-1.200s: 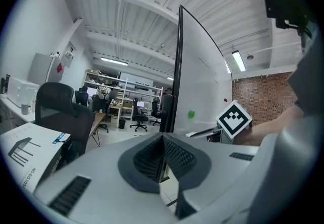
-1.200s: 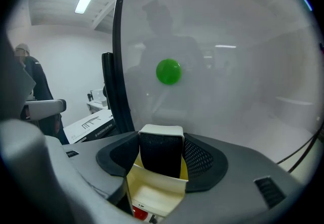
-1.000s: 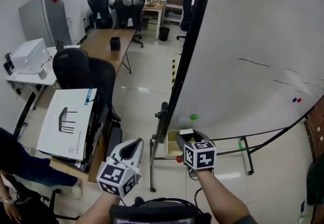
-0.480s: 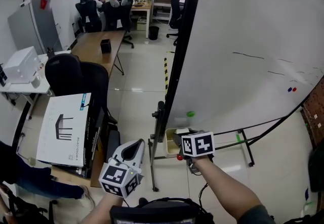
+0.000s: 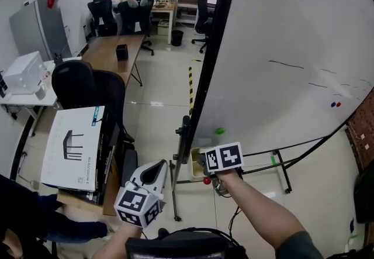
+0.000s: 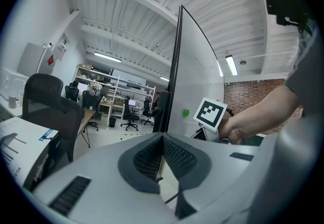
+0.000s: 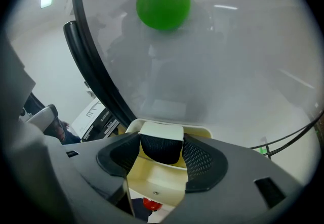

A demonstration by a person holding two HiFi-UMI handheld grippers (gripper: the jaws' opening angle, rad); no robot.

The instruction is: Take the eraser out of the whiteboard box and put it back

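Note:
My right gripper (image 7: 162,148) is shut on the eraser (image 7: 161,142), a black felt block with a white top, gripped between both pads. It hangs tilted down just above the cream-yellow whiteboard box (image 7: 152,182), which hangs at the whiteboard's lower left corner. From the head view the right gripper (image 5: 207,162) sits over that box (image 5: 196,165), and its marker cube hides the eraser. My left gripper (image 5: 153,171) rests lower left, away from the box, jaws together and holding nothing; in its own view the left gripper (image 6: 162,139) points toward the board's edge.
The big whiteboard (image 5: 280,47) leans on a black frame, with a green magnet (image 7: 163,4) above the box and a red knob (image 7: 150,204) below it. A black chair (image 5: 87,85), a white carton (image 5: 73,147) and a wooden desk (image 5: 114,47) stand to the left.
My right gripper has tipped further downward and sunk a little over the box, still gripping the eraser. The left gripper has stayed put.

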